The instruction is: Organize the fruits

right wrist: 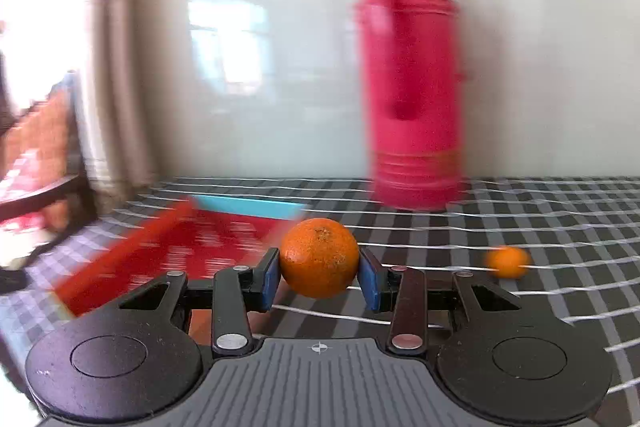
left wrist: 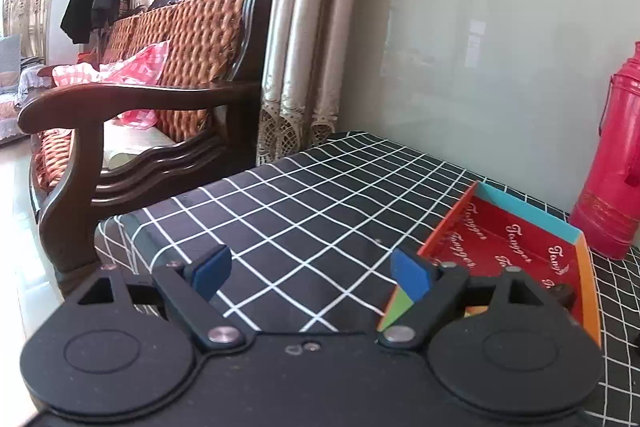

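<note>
- Progress: early, by my read. No fruit shows in the shallow red cardboard tray with orange and light-blue walls (left wrist: 516,247); the printed red floor is bare in the left view, though its near end is hidden behind the tool there.
- Right tool (right wrist: 319,273): closed down to fruit width, blue pads touching both sides of a round orange mandarin with dimpled skin (right wrist: 319,257). Fruit sits between the pads, above the black-and-white checked cloth on the counter (right wrist: 520,307), just right of the tray's right wall.
- Right view is heavily motion-blurred, so the tool looks to be in transit; exact height over the cloth cannot be told.
- Left tool (left wrist: 312,277): spread wide, nothing between the blue pads, only checked cloth ahead. It hangs at the counter's near edge, with the tray's near-left corner just behind its right finger.
- Left to do: drop the held mandarin in the tray, then fetch the second, smaller orange fruit (right wrist: 508,261), which lies on the cloth well to the right of the tray, toward the right side of the counter.
- Other: tall pink-red thermos flask (right wrist: 412,87) stands at the back edge against the wall, just right of the tray's far corner. Not part of the job.
- Further fruit outside these views: cannot tell.
</note>
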### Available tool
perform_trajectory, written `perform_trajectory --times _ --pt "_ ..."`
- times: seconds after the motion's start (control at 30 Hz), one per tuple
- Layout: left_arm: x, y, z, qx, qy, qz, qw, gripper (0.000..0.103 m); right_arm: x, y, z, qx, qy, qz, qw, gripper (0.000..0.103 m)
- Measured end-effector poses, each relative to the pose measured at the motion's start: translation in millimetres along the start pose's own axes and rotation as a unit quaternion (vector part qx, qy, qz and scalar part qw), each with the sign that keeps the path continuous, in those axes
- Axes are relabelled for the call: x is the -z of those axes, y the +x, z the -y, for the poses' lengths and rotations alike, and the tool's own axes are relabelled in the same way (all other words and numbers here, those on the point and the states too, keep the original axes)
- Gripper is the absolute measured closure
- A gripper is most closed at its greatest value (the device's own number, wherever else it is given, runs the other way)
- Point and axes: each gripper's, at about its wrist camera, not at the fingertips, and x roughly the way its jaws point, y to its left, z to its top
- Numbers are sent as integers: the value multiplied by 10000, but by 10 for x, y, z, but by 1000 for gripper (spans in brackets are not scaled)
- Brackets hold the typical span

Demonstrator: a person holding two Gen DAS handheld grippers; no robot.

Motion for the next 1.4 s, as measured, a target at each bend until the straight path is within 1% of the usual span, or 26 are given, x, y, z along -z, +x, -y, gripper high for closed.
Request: perform_trajectory --times 0.13,0.2,0.27,0.4,0.47,0.5,0.53,0.6,0.73,0.83,0.9,1.0,1.07,1.13,1.23,1.27,1.33,1.4 --pt "-14 3 -109 -77 -108 -5 9999 23 54 150 -431 -473 -434 -152 9978 61" --pt "-25 3 -162 -106 -153 -3 9998 23 111 218 -607 -596 -598 -319 9959 61" --pt "-31 4 -200 -125 -191 -5 9997 23 164 301 -706 -690 -677 -469 9942 61" --pt "-44 5 -247 -141 -242 -4 9996 23 279 263 -807 -690 -782 -587 9928 60" --pt "-49 6 -246 -142 -261 -9 9996 23 287 241 -796 -628 -748 -503 9939 48" --pt "-51 9 -244 -134 -269 -19 9995 23 272 213 -777 -657 -714 -405 9945 33" --pt "-53 6 -243 -126 -273 -20 9995 22 261 164 -752 -657 -687 -331 9949 21" --pt "-56 0 -208 -109 -250 -17 9996 22 206 56 -694 -527 -607 -31 9968 19" --pt "-44 -37 -78 -15 -84 51 10000 22 129 -31 -509 -164 -566 165 9981 18" --pt "-19 -68 69 100 86 95 9999 22 141 -88 -264 262 -464 239 9983 16" --pt "-1 -80 165 181 176 103 9996 22 166 -124 -85 648 -412 286 9966 14" --pt "35 -99 317 309 294 82 9991 22 222 -179 199 1282 -291 325 9908 11" --pt "60 -122 422 405 370 102 9984 22 245 -234 370 1691 -136 379 9848 7" --pt "85 -155 544 516 462 145 9975 22 248 -309 544 2115 94 483 9761 3" --pt "121 -240 764 856 657 289 9937 22 259 -455 746 2686 216 654 9608 0" --pt "145 -289 868 1007 770 381 9912 22 265 -507 800 2922 217 723 9534 0" --pt "202 -373 1060 1304 998 520 9851 22 272 -576 898 3230 188 746 9433 0" --pt "265 -433 1247 1685 1158 545 9773 22 277 -621 996 3497 200 707 9340 0"
